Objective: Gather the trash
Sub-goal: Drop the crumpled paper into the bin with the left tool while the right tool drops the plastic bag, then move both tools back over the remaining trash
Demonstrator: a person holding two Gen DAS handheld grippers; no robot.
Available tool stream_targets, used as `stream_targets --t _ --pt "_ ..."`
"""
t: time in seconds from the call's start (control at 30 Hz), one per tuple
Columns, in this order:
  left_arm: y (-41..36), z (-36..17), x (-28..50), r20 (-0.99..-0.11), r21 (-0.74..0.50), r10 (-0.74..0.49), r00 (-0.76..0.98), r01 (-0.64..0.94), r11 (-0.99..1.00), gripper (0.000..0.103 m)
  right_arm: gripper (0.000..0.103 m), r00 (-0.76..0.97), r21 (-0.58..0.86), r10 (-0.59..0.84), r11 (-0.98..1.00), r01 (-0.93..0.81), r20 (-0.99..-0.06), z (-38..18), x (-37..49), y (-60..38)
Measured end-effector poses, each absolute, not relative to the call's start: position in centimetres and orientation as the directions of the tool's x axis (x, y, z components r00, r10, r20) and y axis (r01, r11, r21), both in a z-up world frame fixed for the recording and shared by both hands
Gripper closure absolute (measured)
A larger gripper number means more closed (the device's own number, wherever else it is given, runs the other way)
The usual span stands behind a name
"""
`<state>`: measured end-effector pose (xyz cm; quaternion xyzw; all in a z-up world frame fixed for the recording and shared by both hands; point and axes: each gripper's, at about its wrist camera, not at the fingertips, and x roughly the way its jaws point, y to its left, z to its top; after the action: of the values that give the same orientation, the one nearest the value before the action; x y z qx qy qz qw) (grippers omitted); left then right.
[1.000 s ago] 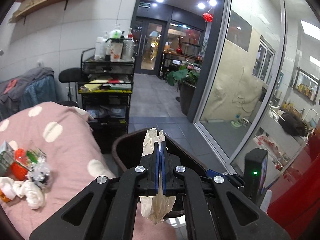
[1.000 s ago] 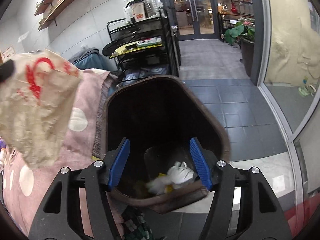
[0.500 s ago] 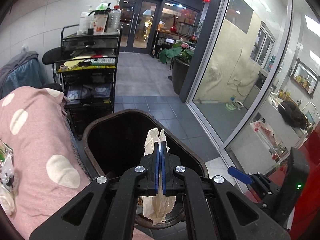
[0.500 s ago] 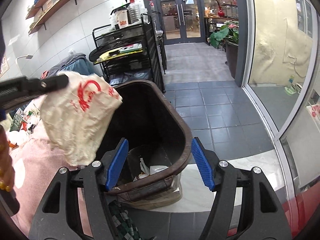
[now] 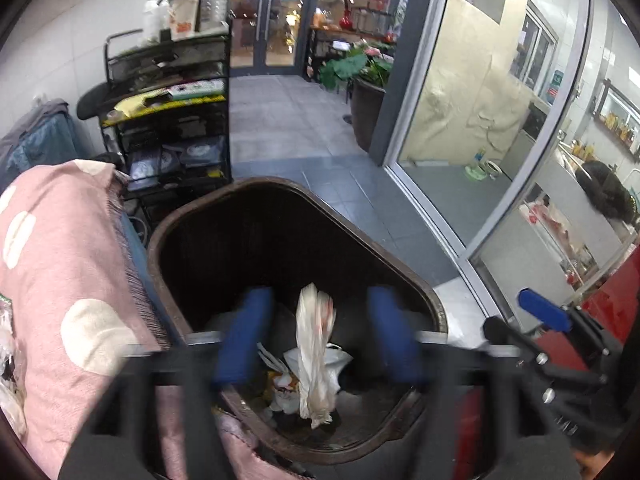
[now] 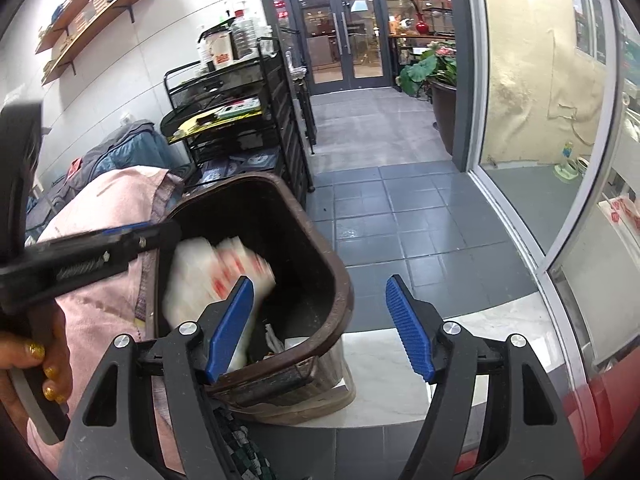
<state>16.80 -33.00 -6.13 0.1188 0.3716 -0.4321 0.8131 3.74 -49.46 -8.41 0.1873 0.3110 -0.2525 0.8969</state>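
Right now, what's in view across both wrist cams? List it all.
Brown plastic trash bin: one, brown, on the floor beside the pink cloth.
Crumpled white paper bag with red print: one, white and red, blurred, inside the bin, free of both pads.
Pink polka-dot cloth: one, pink, left of the bin.
Black wire cart: one, black, behind the bin.
Potted plant: one, green, near the glass doors.
Left hand-held gripper: jaws just opened, above the bin.
Right hand-held gripper: open, empty.

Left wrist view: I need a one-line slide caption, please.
Open left gripper releases a crumpled paper bag into the brown trash bin.
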Motion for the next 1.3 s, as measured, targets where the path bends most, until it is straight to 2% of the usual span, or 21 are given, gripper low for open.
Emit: stream_targets --t 0.07,0.27,0.5,0.7,1.0,1.3 --pt "-32.2 -5.8 16.4 -0.690 -0.115 -0.620 0.375 0.788 0.605 0.024 0.022 0.674 0.176 -0.354 0.792 0.585 -0.648 -8.4 3.4 -49.8" --pt "-30.0 -4.8 14.8 -0.650 -0.051 -0.614 0.447 0.782 0.622 0.011 0.022 0.673 0.179 -0.346 0.793 0.582 -0.654 -8.6 4.0 -49.9" --pt "-26.4 -3.6 13.6 -0.607 -0.001 -0.600 0.521 0.754 0.657 0.007 0.021 0.698 0.181 -0.295 0.834 0.521 -0.653 -8.5 5.6 -47.8" --pt "-22.5 -2.7 13.6 -0.578 -0.020 -0.587 0.567 0.709 0.705 0.006 0.021 0.721 0.184 -0.238 0.872 0.454 -0.651 -8.2 7.1 -45.1" --pt "-15.0 -2.8 14.5 -0.574 -0.037 -0.482 0.661 0.568 0.822 0.006 0.021 0.761 0.204 -0.097 0.935 0.291 -0.641 -6.9 10.4 -39.0" --pt "-5.9 -4.0 16.1 -0.596 0.027 -0.283 0.752 0.371 0.928 0.006 0.021 0.750 0.204 0.094 0.978 0.055 -0.655 -5.6 15.0 -30.4"
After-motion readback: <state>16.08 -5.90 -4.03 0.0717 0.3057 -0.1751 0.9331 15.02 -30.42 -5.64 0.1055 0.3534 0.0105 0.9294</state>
